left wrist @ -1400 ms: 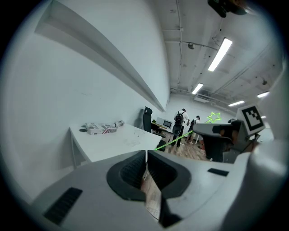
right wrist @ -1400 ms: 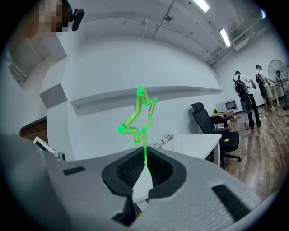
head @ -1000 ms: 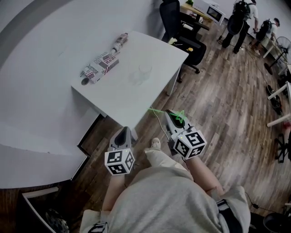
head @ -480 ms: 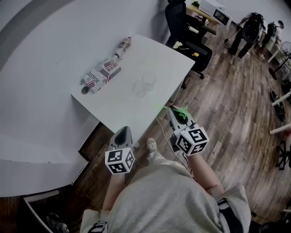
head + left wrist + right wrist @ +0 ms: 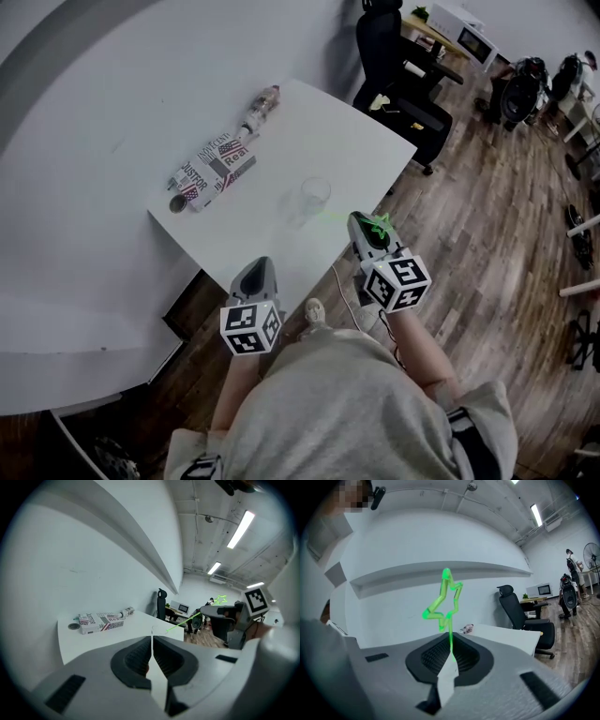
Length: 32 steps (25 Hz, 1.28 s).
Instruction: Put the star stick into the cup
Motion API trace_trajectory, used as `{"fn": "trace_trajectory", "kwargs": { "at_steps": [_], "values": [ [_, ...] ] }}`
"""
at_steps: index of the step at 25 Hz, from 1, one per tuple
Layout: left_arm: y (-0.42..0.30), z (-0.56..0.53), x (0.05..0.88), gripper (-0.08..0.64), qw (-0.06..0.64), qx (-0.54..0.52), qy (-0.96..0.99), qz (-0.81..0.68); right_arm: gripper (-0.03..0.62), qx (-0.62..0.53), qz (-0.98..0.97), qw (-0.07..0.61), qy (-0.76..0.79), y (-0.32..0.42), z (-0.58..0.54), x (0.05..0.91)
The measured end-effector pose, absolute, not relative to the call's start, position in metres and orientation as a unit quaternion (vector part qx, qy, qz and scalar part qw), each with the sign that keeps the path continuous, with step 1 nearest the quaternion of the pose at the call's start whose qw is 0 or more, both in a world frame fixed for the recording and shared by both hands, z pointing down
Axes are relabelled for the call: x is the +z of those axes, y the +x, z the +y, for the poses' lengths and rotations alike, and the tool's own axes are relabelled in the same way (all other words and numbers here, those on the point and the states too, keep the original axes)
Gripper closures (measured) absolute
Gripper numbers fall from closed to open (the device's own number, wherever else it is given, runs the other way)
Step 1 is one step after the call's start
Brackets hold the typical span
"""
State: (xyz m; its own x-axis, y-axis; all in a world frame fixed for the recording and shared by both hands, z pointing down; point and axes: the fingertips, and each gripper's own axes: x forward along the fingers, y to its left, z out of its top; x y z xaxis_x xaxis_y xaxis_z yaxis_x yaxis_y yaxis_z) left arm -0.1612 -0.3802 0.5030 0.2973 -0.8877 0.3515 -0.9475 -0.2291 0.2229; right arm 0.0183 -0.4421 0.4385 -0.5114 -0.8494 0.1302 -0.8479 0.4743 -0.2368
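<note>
A clear cup (image 5: 315, 193) stands on the white table (image 5: 356, 141), near its front edge. My right gripper (image 5: 359, 223) (image 5: 450, 648) is shut on the thin stem of the green star stick (image 5: 375, 225) (image 5: 444, 597). The star rises above the jaws in the right gripper view, and the gripper hovers just right of the cup at the table's edge. My left gripper (image 5: 258, 268) (image 5: 152, 639) is shut with nothing in it, low in front of the table. The left gripper view also shows the star stick (image 5: 220, 600).
A printed box (image 5: 217, 167) (image 5: 101, 620), a bottle (image 5: 261, 105) (image 5: 127, 612) and a tape roll (image 5: 176, 202) lie along the table's far left side. A black office chair (image 5: 403, 66) (image 5: 520, 616) stands behind the table. People (image 5: 572, 583) stand far right on the wooden floor.
The table and cup have come closer to both grippers. The right gripper with the star stick has gone from over the floor to the table's edge beside the cup.
</note>
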Motion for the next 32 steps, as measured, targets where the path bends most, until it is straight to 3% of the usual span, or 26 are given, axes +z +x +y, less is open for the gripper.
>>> {"fn": "trace_trajectory", "kwargs": {
  "at_steps": [32],
  "values": [
    [-0.161, -0.466, 0.534, 0.546, 0.217, 0.105, 0.76, -0.604, 0.58, -0.2, 0.864, -0.079, -0.455, -0.004, -0.552, 0.535]
  ]
}}
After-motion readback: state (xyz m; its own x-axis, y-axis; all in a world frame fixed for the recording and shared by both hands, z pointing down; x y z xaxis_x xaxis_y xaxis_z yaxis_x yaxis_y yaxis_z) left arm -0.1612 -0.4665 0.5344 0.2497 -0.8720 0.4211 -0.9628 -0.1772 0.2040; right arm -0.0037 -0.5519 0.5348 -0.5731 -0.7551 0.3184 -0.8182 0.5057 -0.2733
